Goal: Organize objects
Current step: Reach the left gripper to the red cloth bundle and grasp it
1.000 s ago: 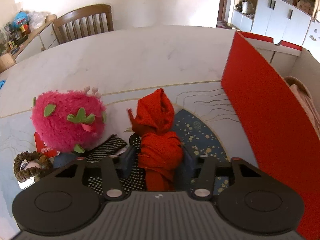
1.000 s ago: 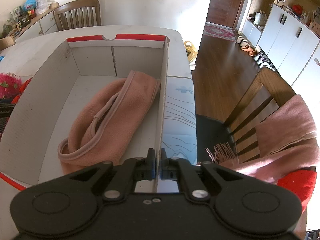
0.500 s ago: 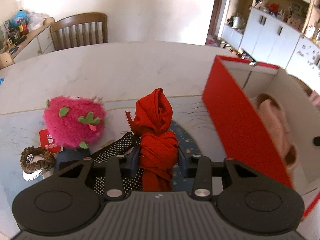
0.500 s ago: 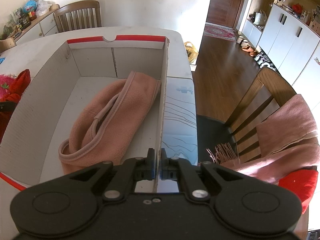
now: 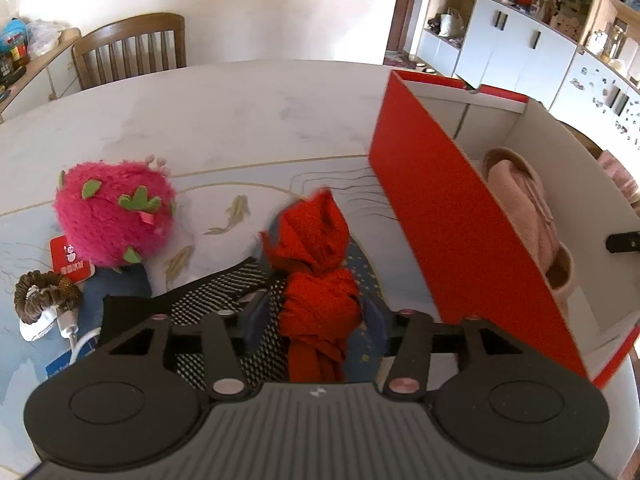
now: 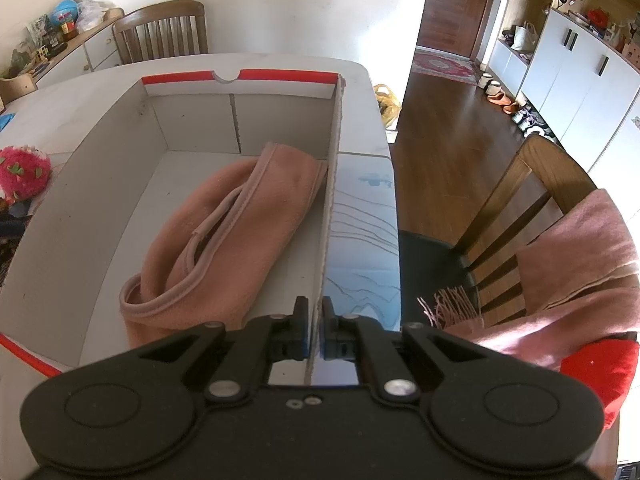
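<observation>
A knotted red cloth (image 5: 320, 304) sits between the fingers of my left gripper (image 5: 316, 314). Its jaws are opening, and the pads stand just off the cloth's sides. Under it lies a black dotted fabric (image 5: 224, 292) on the table. To the right stands a cardboard box (image 5: 460, 216), red outside and white inside, with a folded pink garment (image 6: 224, 236) in it. My right gripper (image 6: 315, 320) is shut on the box's right wall (image 6: 330, 208) near its front end. A bit of that gripper (image 5: 624, 242) shows at the far right of the left wrist view.
A pink plush fruit (image 5: 114, 216), a red tag (image 5: 72, 264), a brown hair tie (image 5: 46, 294) and a white plug (image 5: 52, 322) lie left of the cloth. Wooden chairs stand at the table's far side (image 5: 132, 50) and right (image 6: 532, 204), the latter draped with a pink scarf (image 6: 576, 264).
The left gripper closed on the red cloth, lifted and swung right toward the box, then its jaws widened. The right gripper and the box wall have not moved.
</observation>
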A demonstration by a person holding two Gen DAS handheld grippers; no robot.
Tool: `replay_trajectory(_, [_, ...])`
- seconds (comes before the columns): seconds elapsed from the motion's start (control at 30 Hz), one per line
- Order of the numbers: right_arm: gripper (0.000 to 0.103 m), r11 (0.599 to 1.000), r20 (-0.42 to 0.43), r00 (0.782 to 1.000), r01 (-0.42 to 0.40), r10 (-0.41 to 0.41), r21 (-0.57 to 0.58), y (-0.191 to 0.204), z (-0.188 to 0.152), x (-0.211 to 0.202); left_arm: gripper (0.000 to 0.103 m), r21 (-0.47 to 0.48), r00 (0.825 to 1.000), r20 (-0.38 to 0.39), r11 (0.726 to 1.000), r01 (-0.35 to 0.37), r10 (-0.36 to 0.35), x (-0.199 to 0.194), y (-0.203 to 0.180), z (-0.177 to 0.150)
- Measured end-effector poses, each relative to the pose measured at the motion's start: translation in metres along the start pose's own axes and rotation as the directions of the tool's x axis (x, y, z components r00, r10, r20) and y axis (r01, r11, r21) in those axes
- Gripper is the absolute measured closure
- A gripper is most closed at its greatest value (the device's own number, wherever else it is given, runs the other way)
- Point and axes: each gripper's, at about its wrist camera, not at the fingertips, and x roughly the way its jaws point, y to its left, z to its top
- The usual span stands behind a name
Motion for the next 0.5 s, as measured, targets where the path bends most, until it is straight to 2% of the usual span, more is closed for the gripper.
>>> replay_trajectory(0.03, [0.098, 1.000, 0.000, 1.000, 0.001, -0.001, -0.001, 0.000, 0.000, 0.000, 0.041, 0.011, 1.000, 0.001, 1.000, 0.009, -0.009, 0.000, -0.003, -0.001])
replay_trajectory(0.1, [0.099, 1.000, 0.000, 1.000, 0.001, -0.001, -0.002, 0.000, 0.000, 0.000, 0.039, 0.026, 1.000, -0.004, 0.999, 0.024, -0.024, -0.001, -0.008, -0.005])
replay_trajectory(0.27, [0.098, 1.000, -0.001, 1.000, 0.000, 0.000, -0.002, 0.000, 0.000, 0.000, 0.039, 0.036, 0.999, -0.036, 0.999, 0.027, -0.026, 0.009, -0.018, -0.011])
replay_trajectory(0.4, [0.098, 1.000, -0.004, 1.000, 0.001, -0.001, -0.004, 0.001, -0.002, 0.000, 0.040, 0.048, 1.000, -0.002, 0.999, 0.014, -0.014, 0.007, -0.028, -0.011])
replay_trajectory(0.5, [0.098, 1.000, -0.004, 1.000, 0.001, -0.001, -0.004, 0.001, -0.002, 0.001, 0.043, 0.057, 1.000, -0.017, 0.998, 0.020, -0.019, 0.013, -0.032, -0.011])
